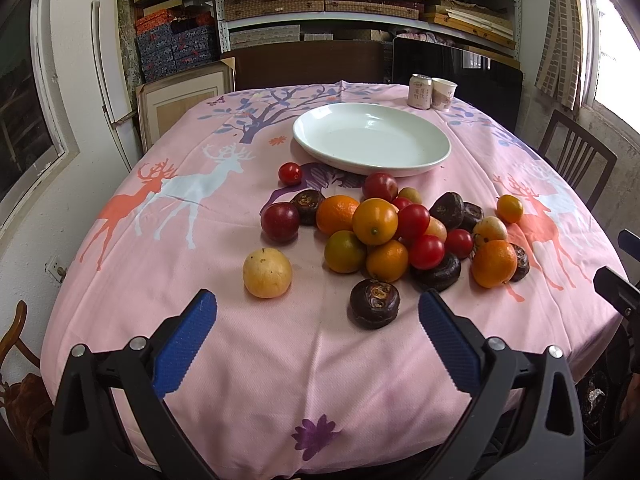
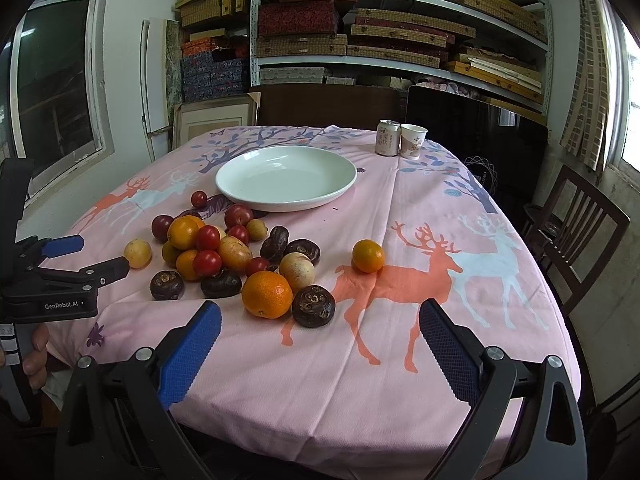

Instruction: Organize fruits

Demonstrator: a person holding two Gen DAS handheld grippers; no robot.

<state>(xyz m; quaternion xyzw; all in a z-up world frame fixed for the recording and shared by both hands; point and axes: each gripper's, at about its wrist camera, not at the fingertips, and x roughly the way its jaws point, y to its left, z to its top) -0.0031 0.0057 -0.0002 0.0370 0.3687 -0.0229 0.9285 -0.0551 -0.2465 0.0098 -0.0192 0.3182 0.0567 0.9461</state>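
Hovering with jaws spread, left gripper (image 1: 318,320) faces piled fruits (image 1: 380,232).

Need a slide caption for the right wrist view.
Open right tongs hover over mixed fruit pile before an empty white plate on pink deer tablecloth.

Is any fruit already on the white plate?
No, the white plate holds nothing; the fruit pile lies on the tablecloth in front of it.

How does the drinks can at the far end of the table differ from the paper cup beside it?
The silver metal drinks can has a closed top and straight sides; the pale paper cup is open-topped and tapers toward its base. The can stands left of the cup. Both stand upright on the pink tablecloth, bearing printed characters.
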